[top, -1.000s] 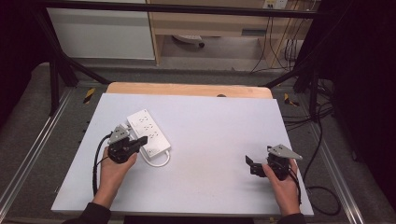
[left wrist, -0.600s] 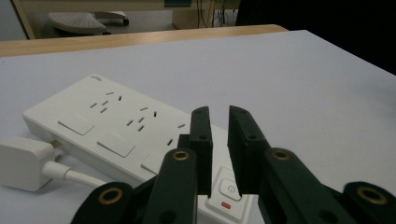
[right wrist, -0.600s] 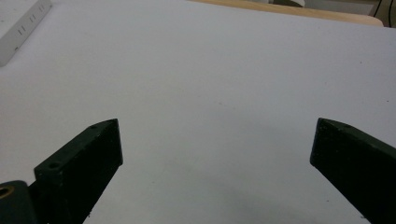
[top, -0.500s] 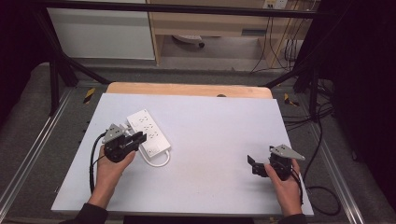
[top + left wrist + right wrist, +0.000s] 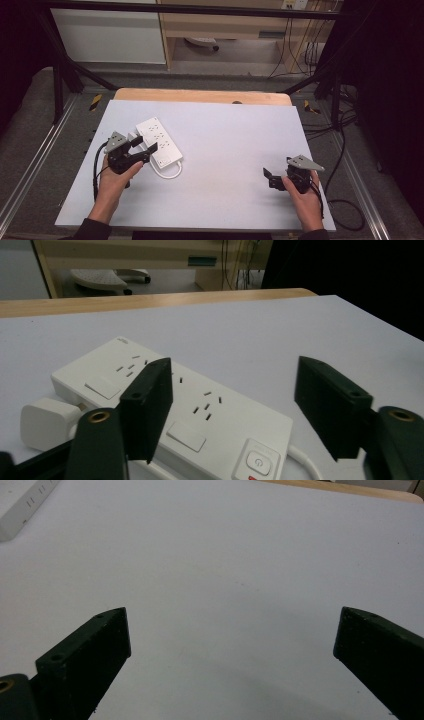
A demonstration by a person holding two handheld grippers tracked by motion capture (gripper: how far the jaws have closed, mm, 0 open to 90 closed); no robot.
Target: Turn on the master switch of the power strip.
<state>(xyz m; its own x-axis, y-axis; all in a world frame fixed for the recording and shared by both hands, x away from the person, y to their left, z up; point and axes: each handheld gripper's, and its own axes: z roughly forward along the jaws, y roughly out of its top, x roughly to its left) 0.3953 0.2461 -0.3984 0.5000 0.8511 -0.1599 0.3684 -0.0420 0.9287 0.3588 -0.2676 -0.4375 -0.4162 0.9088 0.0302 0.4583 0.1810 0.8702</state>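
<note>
Left gripper (image 5: 142,146) was wide open, holding nothing, right at the white power strip (image 5: 158,141). Strip lay at the table's 9 o'clock side, long axis 11-to-5. Right gripper (image 5: 270,177), also open and empty, sat well apart at 4 o'clock.

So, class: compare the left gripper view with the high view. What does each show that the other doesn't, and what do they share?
The left gripper view alone shows detail on the white power strip: its socket slots, flat rocker switches and the power button at the near end, plus a white plug beside it.

The high view alone shows both hands, the right gripper over bare table near the right edge, and the floor, frame and cables around the table.

Both show the power strip, its white cord, the pale tabletop and the left gripper with jaws apart by the strip.
</note>
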